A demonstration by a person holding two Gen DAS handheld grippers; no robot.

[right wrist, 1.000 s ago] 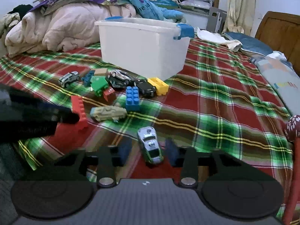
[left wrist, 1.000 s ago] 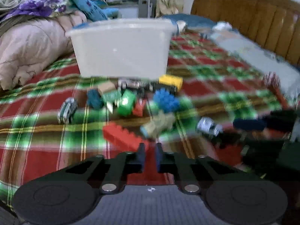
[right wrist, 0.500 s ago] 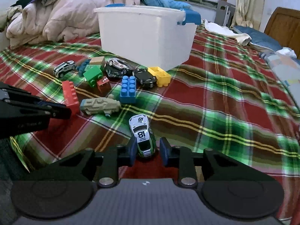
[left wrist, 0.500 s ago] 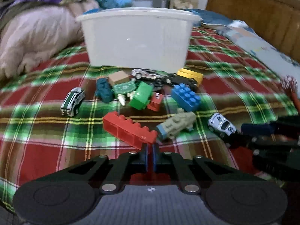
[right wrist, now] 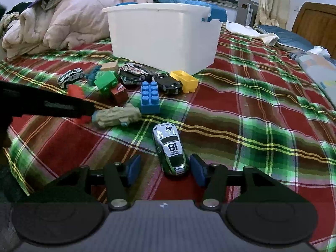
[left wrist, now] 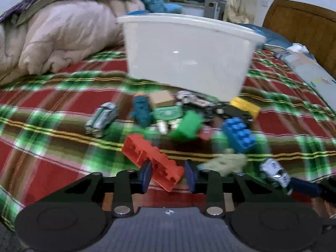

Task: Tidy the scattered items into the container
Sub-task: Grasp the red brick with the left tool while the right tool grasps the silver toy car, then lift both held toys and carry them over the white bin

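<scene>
A white plastic tub [left wrist: 187,54] with blue handles stands on the plaid bed; it also shows in the right wrist view [right wrist: 163,35]. Toy cars and bricks lie scattered in front of it. My left gripper [left wrist: 168,175] is open, its pads on either side of the near end of a long red brick [left wrist: 152,158]. My right gripper [right wrist: 164,169] is open, with the tail of a silver and green race car numbered 18 [right wrist: 170,148] between its pads, close to the right one. The left gripper's black finger [right wrist: 48,105] crosses the left of the right wrist view.
A tan toy tank [right wrist: 116,115], blue brick [right wrist: 149,96], yellow brick [right wrist: 184,80], green brick [right wrist: 105,80], black car [right wrist: 169,83] and striped car [right wrist: 70,76] lie on the plaid cover [right wrist: 252,109]. A pink quilt [right wrist: 63,21] is heaped at the back left, a wooden headboard [left wrist: 302,27] at the right.
The left gripper went from shut to open and moved forward around the red brick. The right gripper opened wider around the race car, which lies a little farther forward.
</scene>
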